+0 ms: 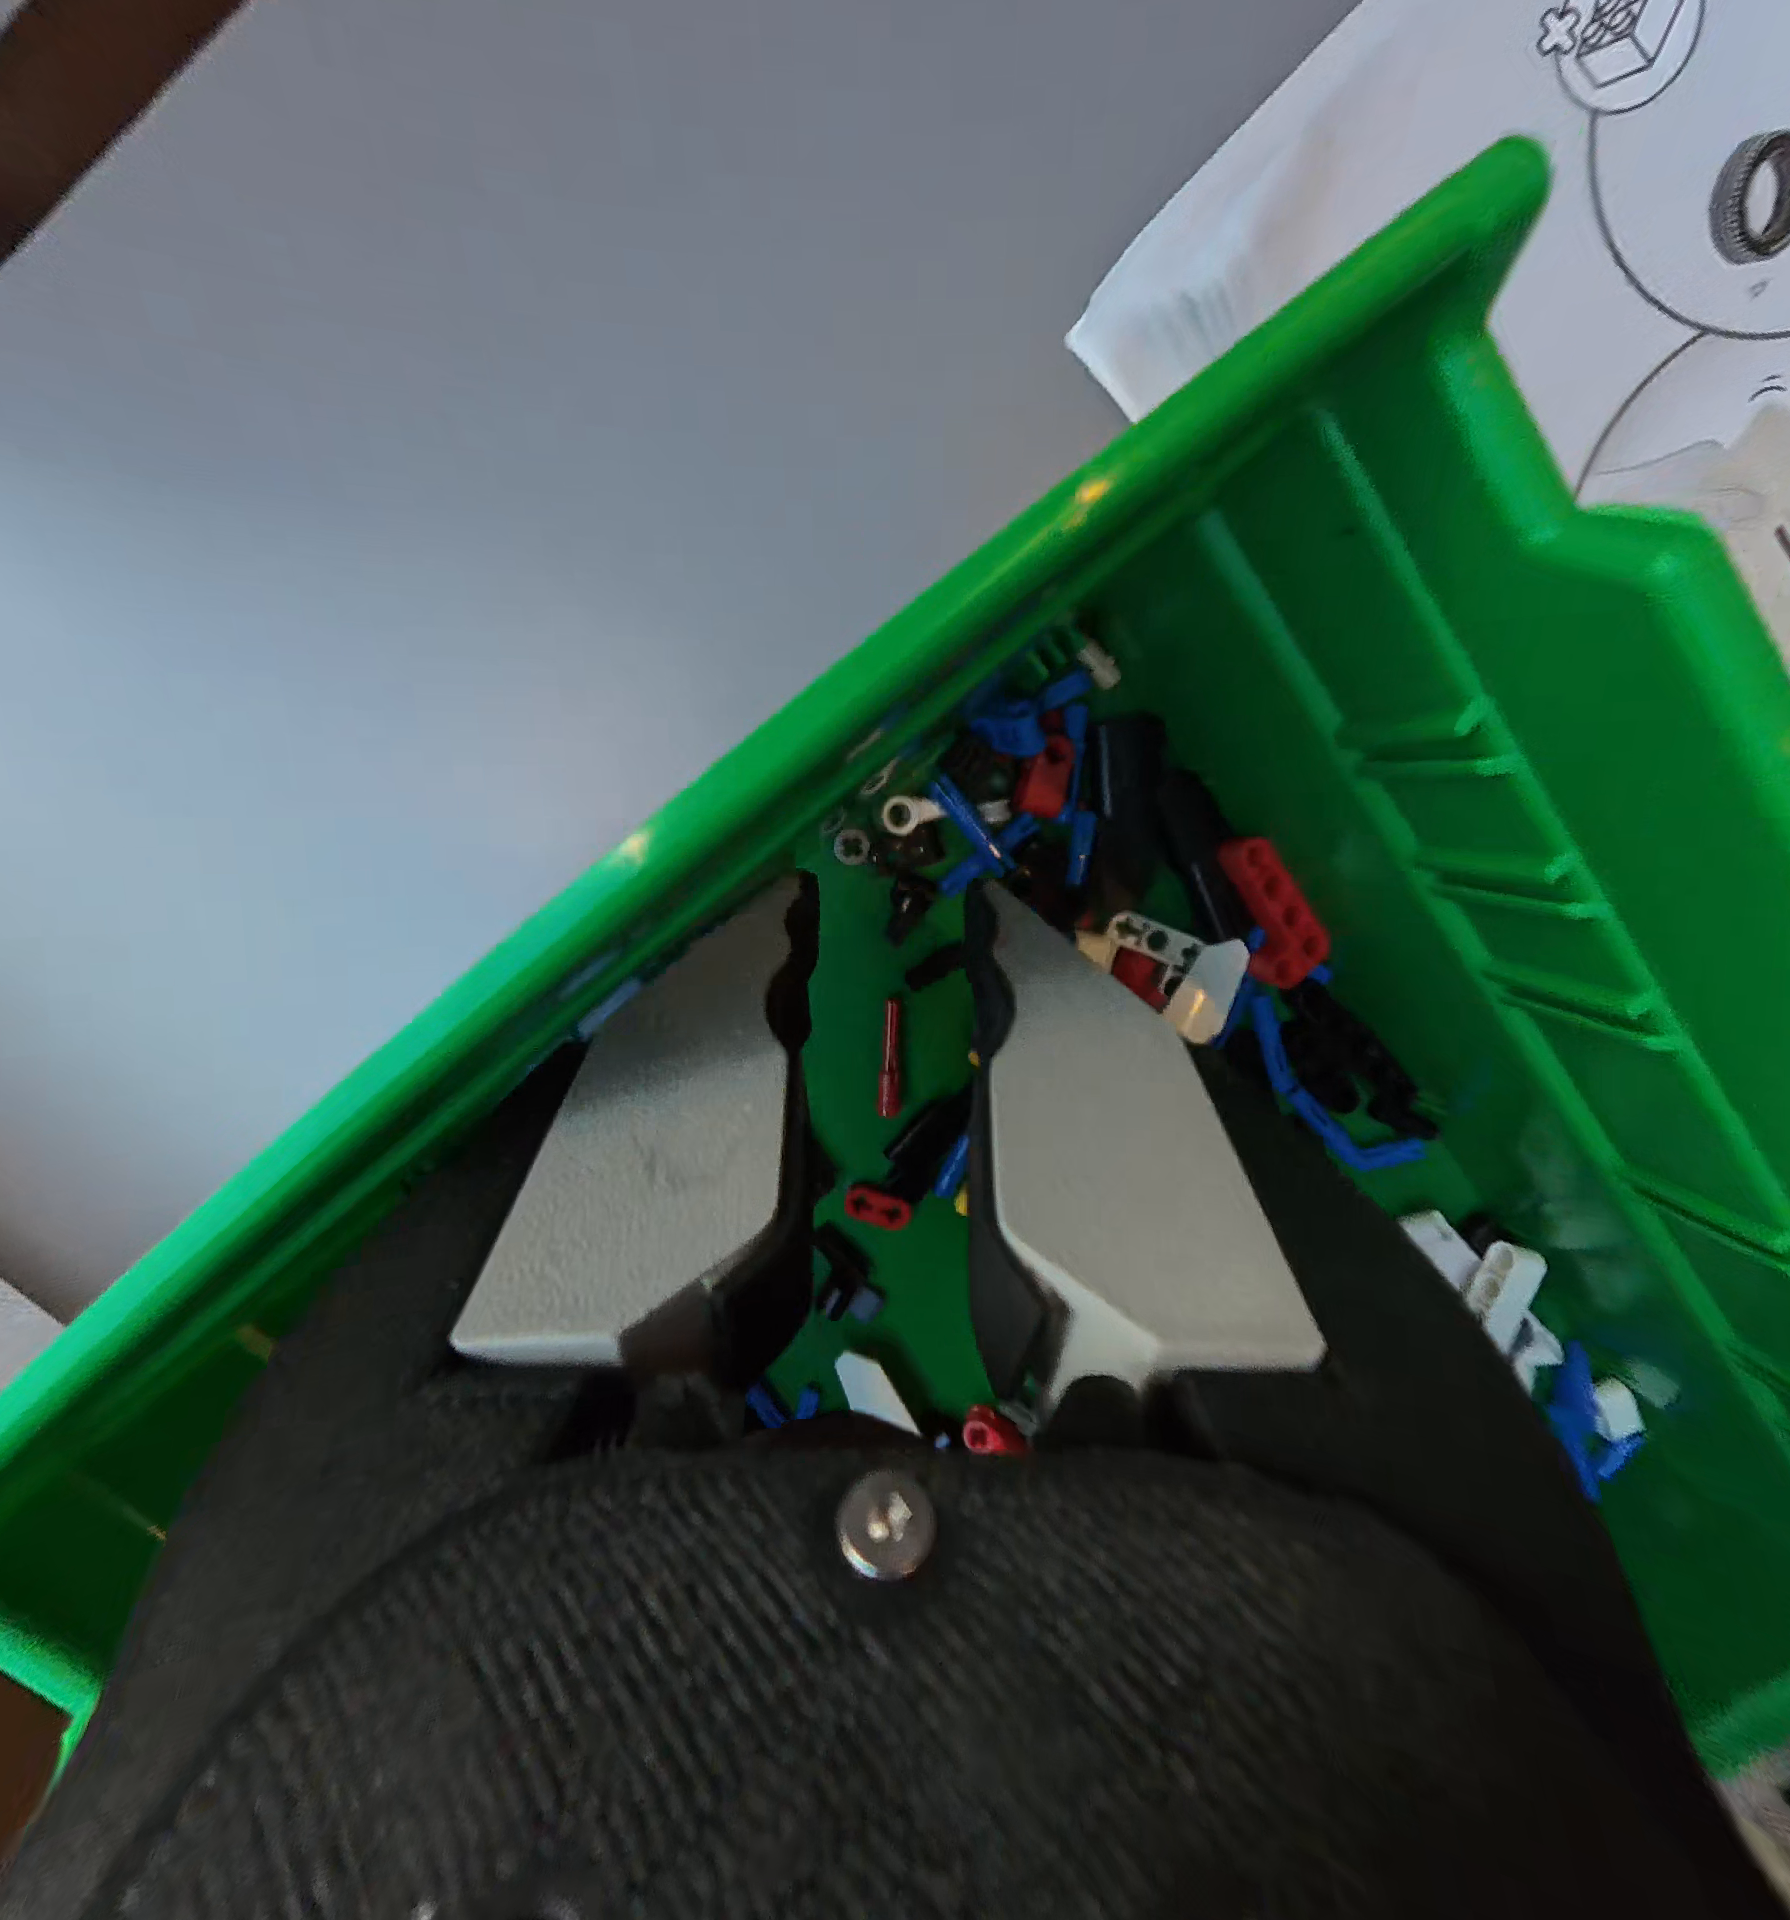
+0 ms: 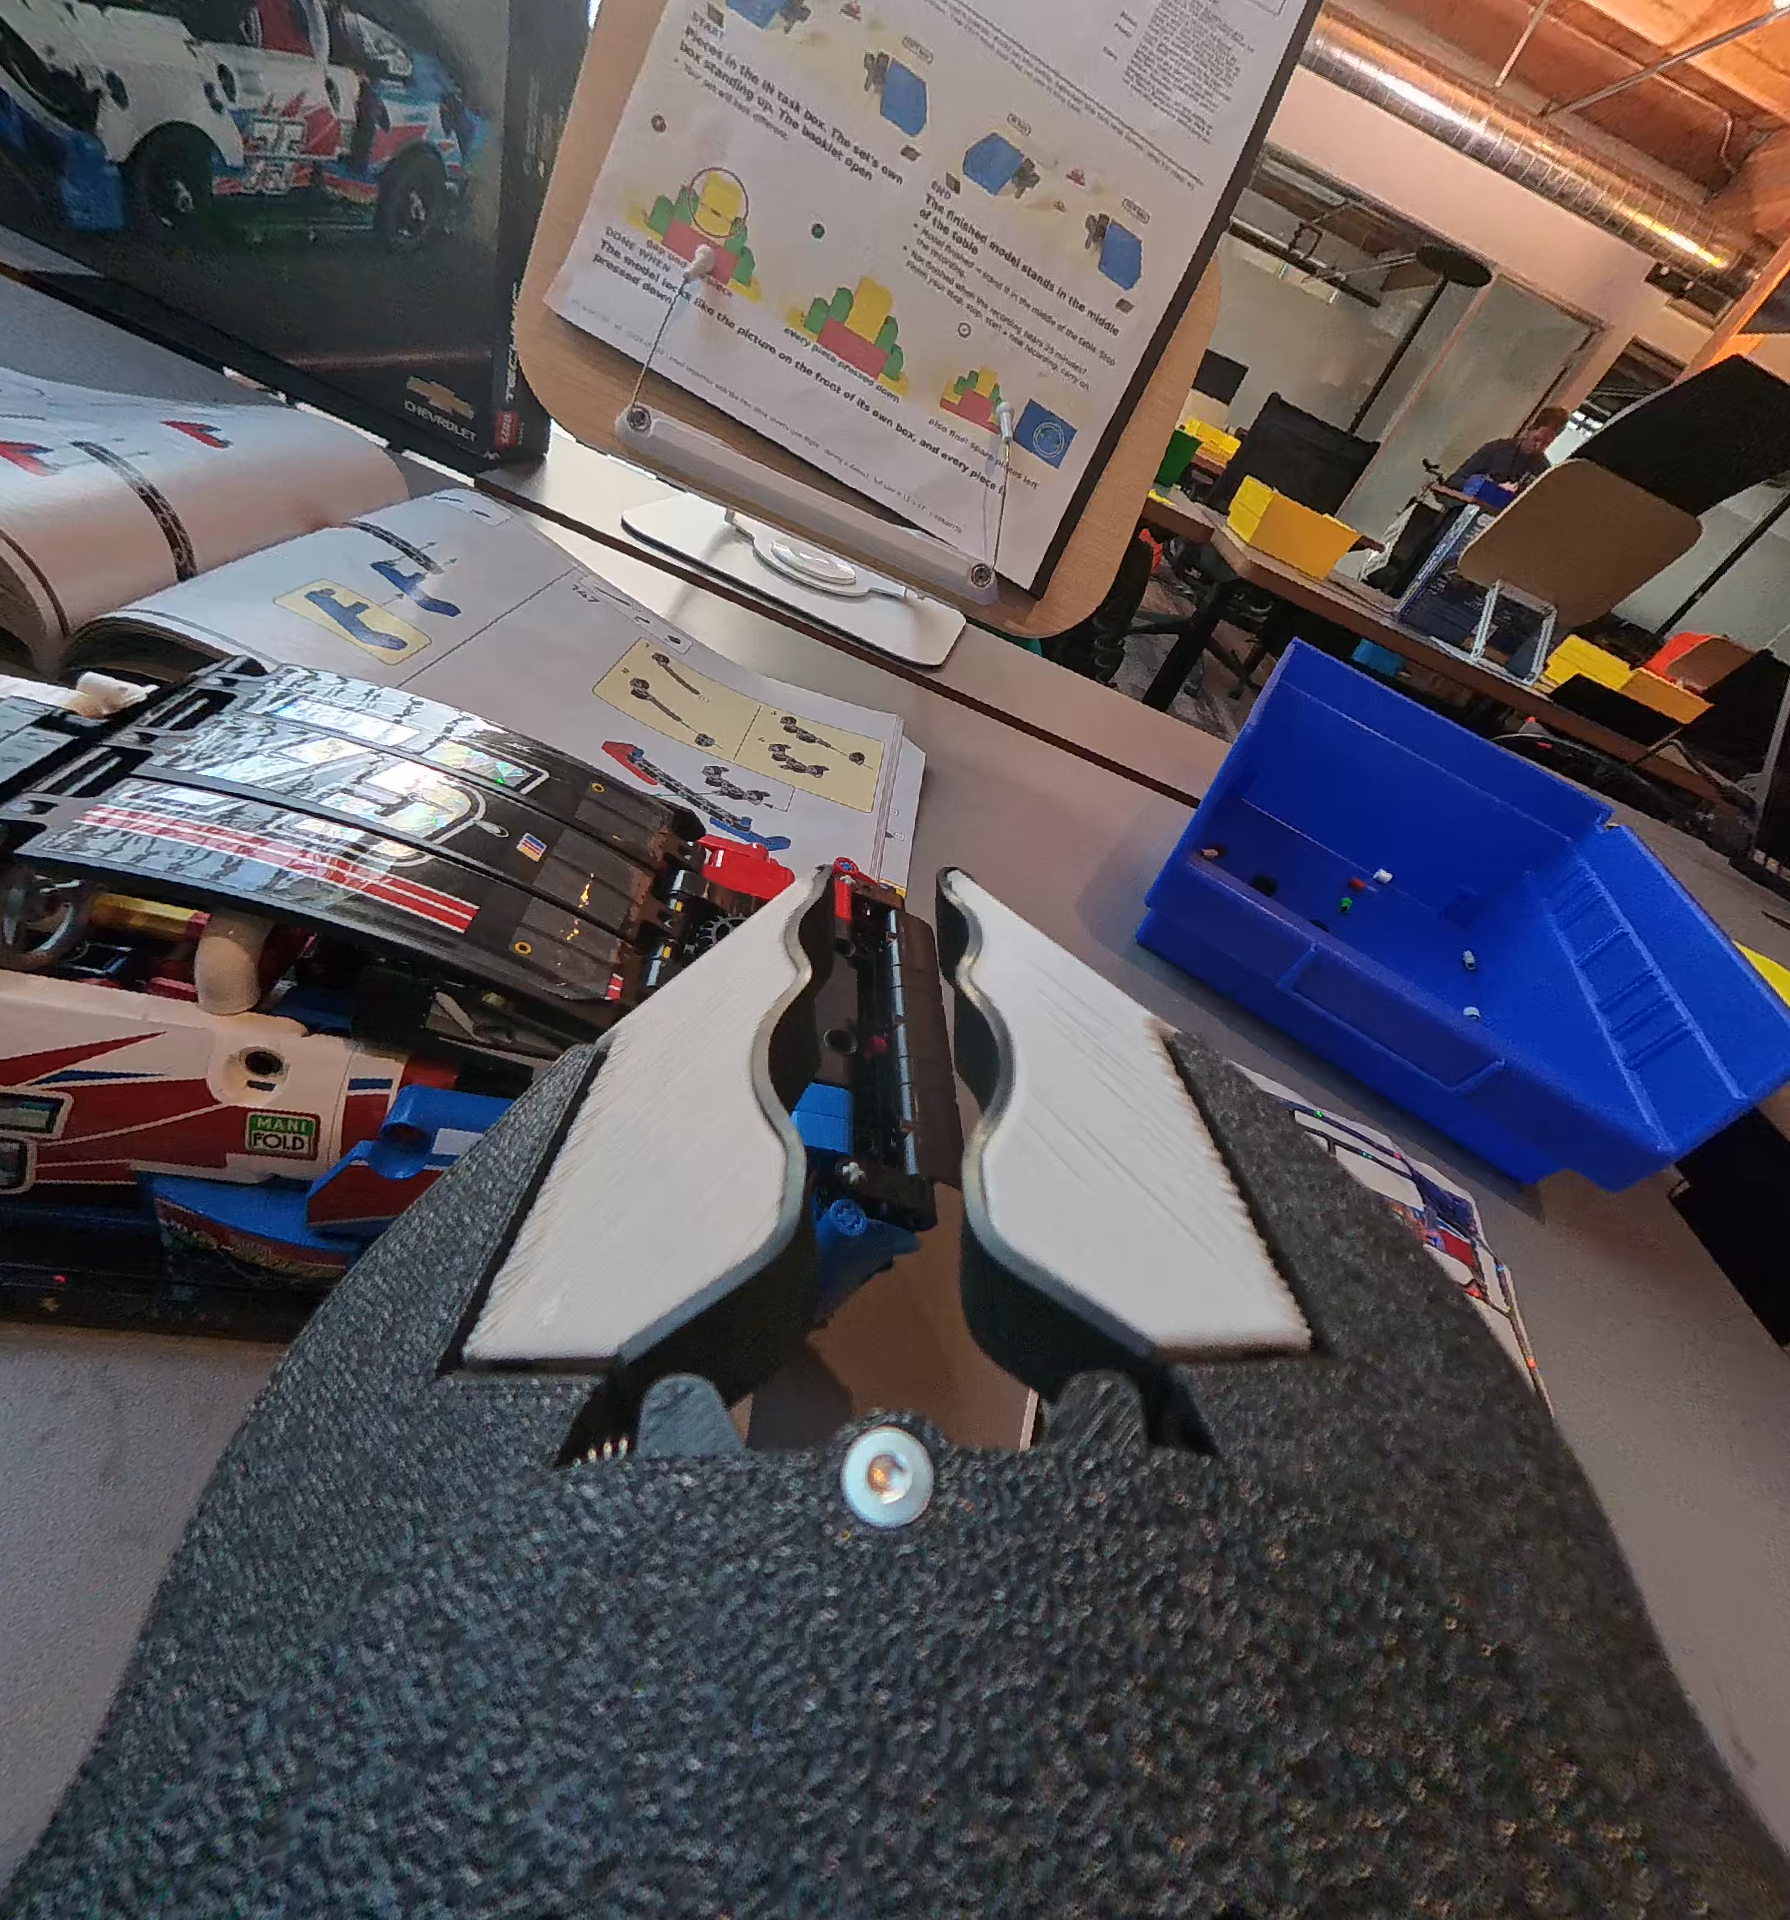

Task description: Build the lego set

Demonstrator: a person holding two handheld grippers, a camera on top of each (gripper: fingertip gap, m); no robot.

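Grey table; left tongs point(image 1: 891, 883) hide green bin point(image 1: 1390, 727) pieces

Both views are bright and evenly lit, with strong wide-angle bending toward the edges. In the left wrist view the green bin point(image 1: 1390, 727) is motion-blurred at its right wall. In the right wrist view, glare shines on the car model point(image 2: 330, 831), and warm ceiling light glows upper right.
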